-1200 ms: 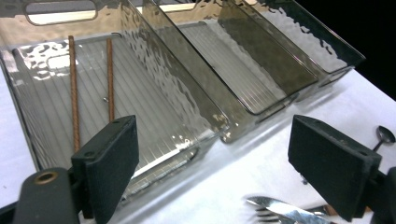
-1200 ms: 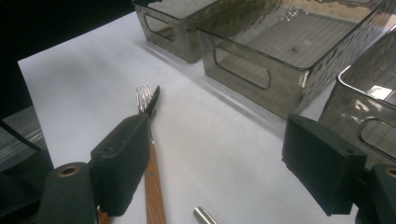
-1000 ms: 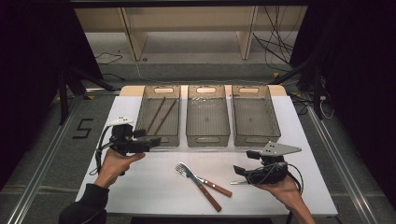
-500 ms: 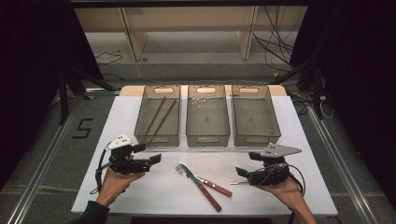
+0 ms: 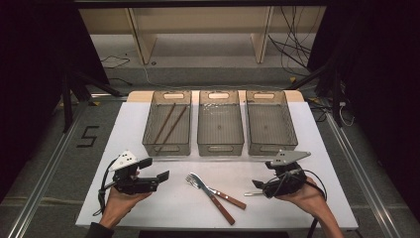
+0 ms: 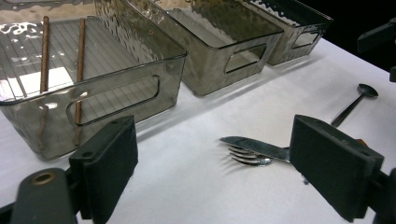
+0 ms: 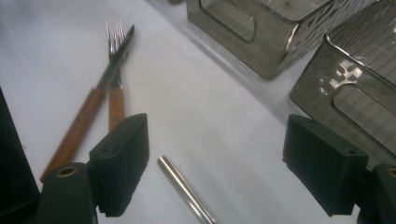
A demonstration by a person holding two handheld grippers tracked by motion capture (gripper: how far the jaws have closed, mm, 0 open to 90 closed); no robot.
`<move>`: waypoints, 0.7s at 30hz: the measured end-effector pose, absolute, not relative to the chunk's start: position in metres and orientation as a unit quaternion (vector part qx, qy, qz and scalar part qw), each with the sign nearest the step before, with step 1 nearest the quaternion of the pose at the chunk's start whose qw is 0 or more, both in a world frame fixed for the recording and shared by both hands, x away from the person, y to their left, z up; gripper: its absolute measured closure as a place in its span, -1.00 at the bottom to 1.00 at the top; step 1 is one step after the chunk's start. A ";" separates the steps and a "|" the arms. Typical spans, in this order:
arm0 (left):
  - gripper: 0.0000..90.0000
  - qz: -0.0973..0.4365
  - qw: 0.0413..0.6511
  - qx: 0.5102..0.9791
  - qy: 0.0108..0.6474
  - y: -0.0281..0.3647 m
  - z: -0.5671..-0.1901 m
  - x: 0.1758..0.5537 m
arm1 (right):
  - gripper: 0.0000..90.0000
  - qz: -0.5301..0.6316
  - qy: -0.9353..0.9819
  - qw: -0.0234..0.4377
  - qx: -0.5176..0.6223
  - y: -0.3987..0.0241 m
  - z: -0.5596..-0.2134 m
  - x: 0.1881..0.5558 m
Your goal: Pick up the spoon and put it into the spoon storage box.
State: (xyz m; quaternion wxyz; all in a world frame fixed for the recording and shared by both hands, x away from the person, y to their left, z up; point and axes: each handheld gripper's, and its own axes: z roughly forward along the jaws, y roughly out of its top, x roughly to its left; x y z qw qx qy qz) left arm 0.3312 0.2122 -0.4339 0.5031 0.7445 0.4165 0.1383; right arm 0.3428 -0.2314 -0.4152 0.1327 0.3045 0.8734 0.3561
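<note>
A fork [image 5: 230, 200] and a knife [image 5: 223, 212] with wooden handles lie crossed at the front middle of the white table [image 5: 129, 129], the knife blade [image 6: 254, 147] over the fork tines [image 6: 245, 158]. A metal spoon [image 5: 251, 193] lies just in front of my right gripper [image 5: 261, 187], its handle [image 7: 184, 189] between the open jaws. My left gripper [image 5: 154, 169] is open, low over the table left of the fork, with nothing between its pads. Two brown chopsticks [image 5: 168, 124] lie in the left bin [image 5: 166, 148].
Three smoky clear bins stand in a row at the back; the middle bin [image 5: 220, 148] and right bin [image 5: 272, 148] hold nothing I can see. Bare table lies between the bins and the cutlery. Black stands and cables surround the table.
My left gripper has drawn back from the left bin toward the front edge, still open. The right gripper has barely moved.
</note>
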 end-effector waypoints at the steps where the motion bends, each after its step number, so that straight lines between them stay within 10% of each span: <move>1: -0.67 0.138 0.503 0.744 0.417 0.212 -0.434 0.330 | -0.45 0.348 0.879 0.133 0.298 -0.231 -0.413 0.345; 21: -0.67 0.144 0.501 0.751 0.405 0.211 -0.438 0.320 | -0.01 0.107 0.970 0.064 0.210 -0.234 -0.438 0.364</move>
